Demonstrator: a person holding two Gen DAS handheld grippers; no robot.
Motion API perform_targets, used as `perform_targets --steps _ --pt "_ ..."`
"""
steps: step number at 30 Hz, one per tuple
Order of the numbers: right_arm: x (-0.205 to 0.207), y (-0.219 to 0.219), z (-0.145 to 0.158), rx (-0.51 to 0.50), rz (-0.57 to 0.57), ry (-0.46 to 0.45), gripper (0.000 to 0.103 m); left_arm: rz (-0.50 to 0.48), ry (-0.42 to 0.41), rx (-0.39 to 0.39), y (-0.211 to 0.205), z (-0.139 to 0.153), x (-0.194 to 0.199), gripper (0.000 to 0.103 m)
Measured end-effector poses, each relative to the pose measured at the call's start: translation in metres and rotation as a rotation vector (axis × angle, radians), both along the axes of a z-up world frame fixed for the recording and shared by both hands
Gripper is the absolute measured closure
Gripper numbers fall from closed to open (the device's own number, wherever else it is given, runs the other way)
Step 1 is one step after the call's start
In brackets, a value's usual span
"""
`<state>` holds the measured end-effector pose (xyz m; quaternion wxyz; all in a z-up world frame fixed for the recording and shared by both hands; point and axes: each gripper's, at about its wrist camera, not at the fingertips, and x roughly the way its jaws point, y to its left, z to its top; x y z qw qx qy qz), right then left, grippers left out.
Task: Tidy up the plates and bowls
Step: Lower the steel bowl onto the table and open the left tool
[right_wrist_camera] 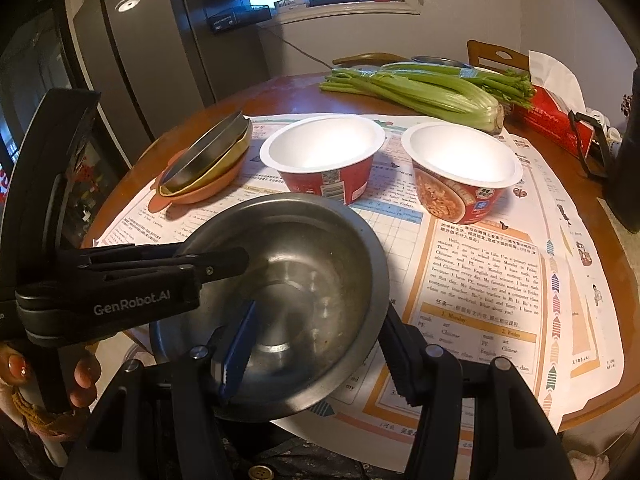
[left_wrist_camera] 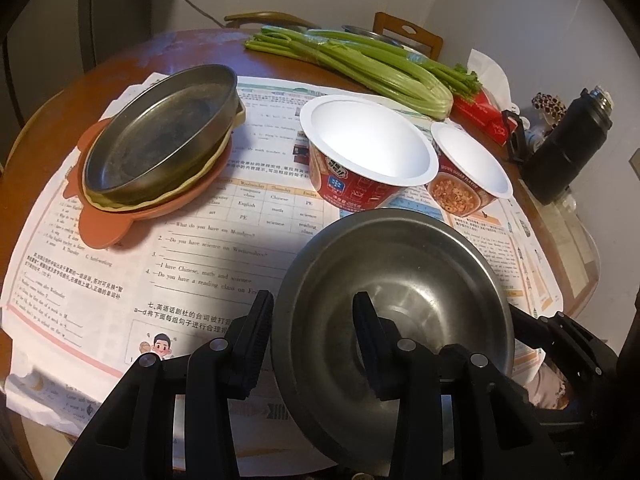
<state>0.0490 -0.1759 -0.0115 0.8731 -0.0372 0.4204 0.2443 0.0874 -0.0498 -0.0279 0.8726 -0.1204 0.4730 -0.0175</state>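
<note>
The left gripper [left_wrist_camera: 314,334] straddles the steel bowl's [left_wrist_camera: 400,280] near rim, one finger inside, one outside; the right gripper [right_wrist_camera: 316,354] likewise spans the opposite rim, jaws apart; beyond stand two paper bowls [left_wrist_camera: 368,140]; stacked plates [left_wrist_camera: 160,140] sit ahead-left.

Directly between both tools sat the steel bowl [right_wrist_camera: 288,292], filling the near space. Just ahead, two paper bowls [left_wrist_camera: 368,148] blocked the forward path. Ahead-left stood the plate stack [left_wrist_camera: 160,140]; bare printed paper [left_wrist_camera: 208,256] between stack and steel bowl left a passable lane.
</note>
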Motion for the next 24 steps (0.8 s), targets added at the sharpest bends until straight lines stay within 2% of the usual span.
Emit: perform_targets --steps 9,24 --pt "-0.001 -0.011 0.009 0.022 -0.028 -0.028 0.044 0.013 -0.031 0.022 0.001 0.014 -0.008 0.060" --pt "0.001 -0.034 0.031 0.168 -0.062 -0.041 0.043 0.022 -0.081 0.034 0.004 0.041 -0.006 0.058"
